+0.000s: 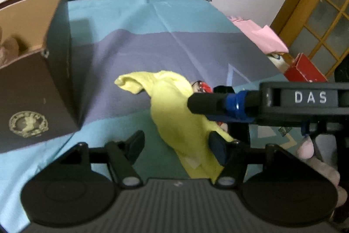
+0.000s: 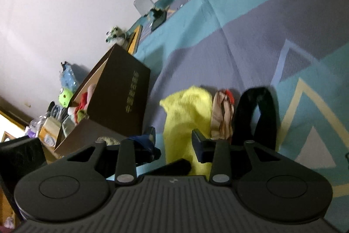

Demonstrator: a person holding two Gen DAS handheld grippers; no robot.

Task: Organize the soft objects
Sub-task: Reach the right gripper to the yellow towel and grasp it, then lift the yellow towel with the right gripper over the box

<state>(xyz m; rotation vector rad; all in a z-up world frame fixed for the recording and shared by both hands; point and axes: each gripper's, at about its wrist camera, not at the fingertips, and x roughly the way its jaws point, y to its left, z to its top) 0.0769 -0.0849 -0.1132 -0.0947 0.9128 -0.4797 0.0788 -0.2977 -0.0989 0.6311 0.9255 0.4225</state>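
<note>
Bedsheet (image 2: pixel 250 40) w/ 3 socks, maybe; both tools (image 1: pixel 176 145) (image 2: pixel 174 139) released, 1 box (image 2: pixel 122 97).

The left gripper (image 1: pixel 176 143) is held low with its two fingers spread wide apart, nothing between them. The right gripper (image 2: pixel 174 141) comes in from the right side, crossing just ahead of the left one; its fingers are also parted. A bit of the person's hand (image 1: pixel 322 169) shows behind it.
</note>
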